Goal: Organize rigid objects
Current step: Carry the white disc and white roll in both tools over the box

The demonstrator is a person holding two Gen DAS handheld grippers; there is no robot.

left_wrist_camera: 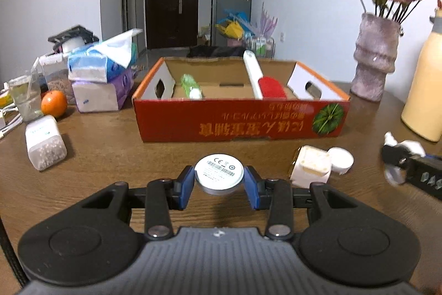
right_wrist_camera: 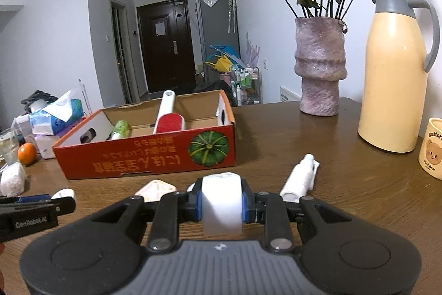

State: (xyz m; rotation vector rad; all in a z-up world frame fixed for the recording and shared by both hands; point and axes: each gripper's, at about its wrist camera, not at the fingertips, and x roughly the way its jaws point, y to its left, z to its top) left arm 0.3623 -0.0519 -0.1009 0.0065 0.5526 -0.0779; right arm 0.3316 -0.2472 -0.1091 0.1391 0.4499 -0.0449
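Two grippers are each holding something over the brown desk (left_wrist_camera: 110, 145). The left gripper (left_wrist_camera: 219, 179) has its blue jaws closed on a round white disc (left_wrist_camera: 219, 172) with a label on top. The right gripper (right_wrist_camera: 221, 205) has its jaws pressed on both sides of a white block (right_wrist_camera: 221, 205). Farther off on the desk sits a red box (left_wrist_camera: 240, 118), open on top. Inside it lie a white brush with a red pad (left_wrist_camera: 265, 79) on the right and a green tube (left_wrist_camera: 190, 85) on the left. Near the box lie a white plug (left_wrist_camera: 312, 166) and a white spray bottle (right_wrist_camera: 298, 179). A pink vase (right_wrist_camera: 320, 65) and a yellow jug (right_wrist_camera: 395, 79) stand far right.
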